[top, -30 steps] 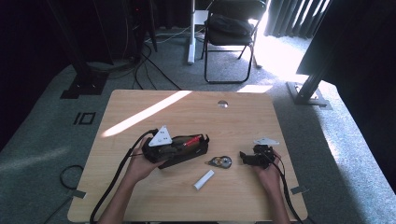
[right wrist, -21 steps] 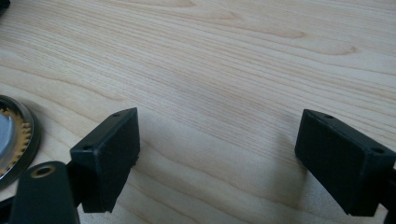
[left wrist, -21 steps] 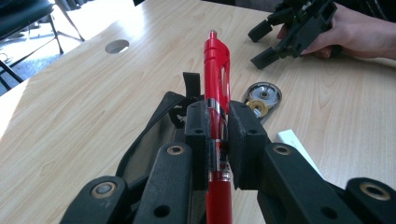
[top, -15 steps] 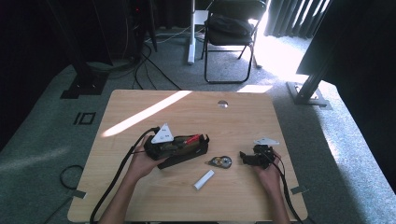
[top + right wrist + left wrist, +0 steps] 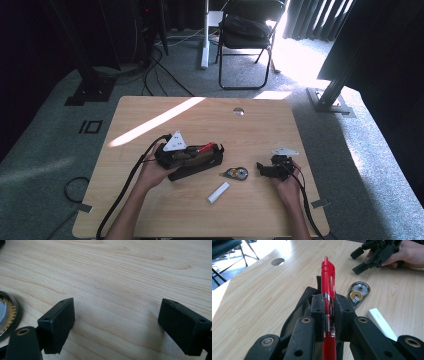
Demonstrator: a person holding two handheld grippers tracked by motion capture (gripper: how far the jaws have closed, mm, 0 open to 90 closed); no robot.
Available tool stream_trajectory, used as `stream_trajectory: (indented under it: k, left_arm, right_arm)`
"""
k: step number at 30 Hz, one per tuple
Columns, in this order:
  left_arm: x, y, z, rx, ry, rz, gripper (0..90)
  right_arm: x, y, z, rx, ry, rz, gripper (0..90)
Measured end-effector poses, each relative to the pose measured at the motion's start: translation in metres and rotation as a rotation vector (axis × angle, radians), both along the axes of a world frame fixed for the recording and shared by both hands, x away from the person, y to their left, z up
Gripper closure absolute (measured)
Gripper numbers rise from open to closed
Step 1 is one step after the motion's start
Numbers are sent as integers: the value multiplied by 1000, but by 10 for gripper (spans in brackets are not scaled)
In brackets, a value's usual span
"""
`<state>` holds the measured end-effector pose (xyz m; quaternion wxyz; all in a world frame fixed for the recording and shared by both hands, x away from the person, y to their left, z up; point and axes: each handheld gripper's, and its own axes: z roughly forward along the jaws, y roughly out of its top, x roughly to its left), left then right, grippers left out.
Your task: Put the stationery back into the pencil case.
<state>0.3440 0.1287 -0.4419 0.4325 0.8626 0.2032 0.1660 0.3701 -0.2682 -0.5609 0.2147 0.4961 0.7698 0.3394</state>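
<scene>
Pinching a red pen (image 5: 328, 290), the left gripper (image 5: 328, 312) hovers over a black pouch (image 5: 197, 161); right gripper (image 5: 117, 325) spread.

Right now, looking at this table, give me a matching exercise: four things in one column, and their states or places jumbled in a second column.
1. red pen
2. right gripper
3. white eraser
4. correction tape

A. jaws wide apart, nothing between them
B. clamped in the left gripper
C. lying between pencil case and right gripper
D. nearest the table's front edge

Pairs: 1-B, 2-A, 3-D, 4-C
</scene>
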Motion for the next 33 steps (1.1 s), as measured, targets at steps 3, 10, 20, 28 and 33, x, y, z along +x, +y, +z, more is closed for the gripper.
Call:
stream_trajectory:
  k: [3,10,20,28,33]
  left_arm:
    - [2,0,-1,-4,6,-1,796]
    - [6,0,-3,-7,15,2,795]
    - [11,-1,-7,2,15,8,795]
    - [15,-3,-10,9,19,12,795]
    - [17,-4,-13,12,23,10,795]
  right_arm:
    - [0,0,0,0,0,0,138]
    - [0,0,0,0,0,-1,138]
    - [0,0,0,0,0,-1,138]
    - [0,0,0,0,0,0,138]
    - [0,0,0,0,0,0,138]
